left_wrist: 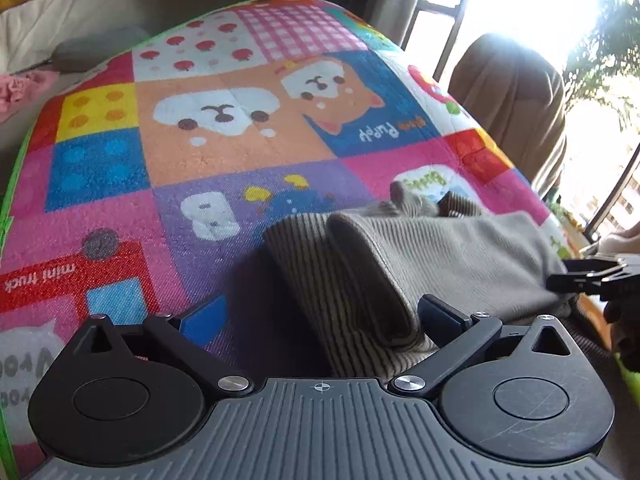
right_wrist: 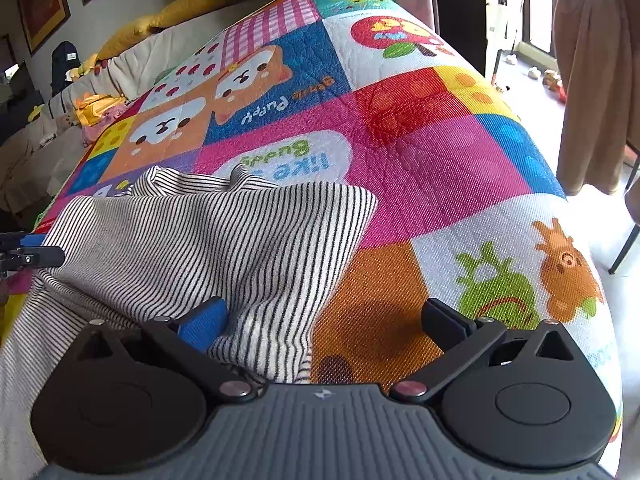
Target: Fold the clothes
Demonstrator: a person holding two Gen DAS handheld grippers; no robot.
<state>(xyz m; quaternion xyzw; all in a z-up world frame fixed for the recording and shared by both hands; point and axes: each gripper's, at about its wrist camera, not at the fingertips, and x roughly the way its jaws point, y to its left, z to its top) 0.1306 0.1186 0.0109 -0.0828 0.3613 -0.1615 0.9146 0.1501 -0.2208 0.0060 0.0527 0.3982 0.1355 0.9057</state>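
- On the far left of my left wrist view, I am seeing a pink cloth (left_wrist: 18, 90) and a grey cushion (left_wrist: 96, 50) lying beside the colourful play mat (left_wrist: 240, 152).
- My left claw (left_wrist: 318, 322) is standing wide open, its blue-padded finger over bare mat and its black finger just beside a folded edge of the striped shirt (left_wrist: 360, 280).
- The shirt is lying on the near right part of the mat, one layer doubled over another, with a rumpled bit at its far edge.
- At the right edge of that view, my other claw is reaching in against the shirt's right side, and a brown blanket (left_wrist: 516, 100) is hanging by the bright window.
- In my right wrist view, yellow pillows (right_wrist: 176, 12) are sitting far left along a cream sofa (right_wrist: 132, 64).
- The shirt is spreading across the left half of the mat here, bunched and rising toward a corner near the middle.
- My right claw (right_wrist: 324, 322) is also gaping open, gripping nothing: its blue finger is resting on the striped cloth, its black finger over the mat's orange patch.
- To the right, the brown blanket is draping over something I cannot make out.
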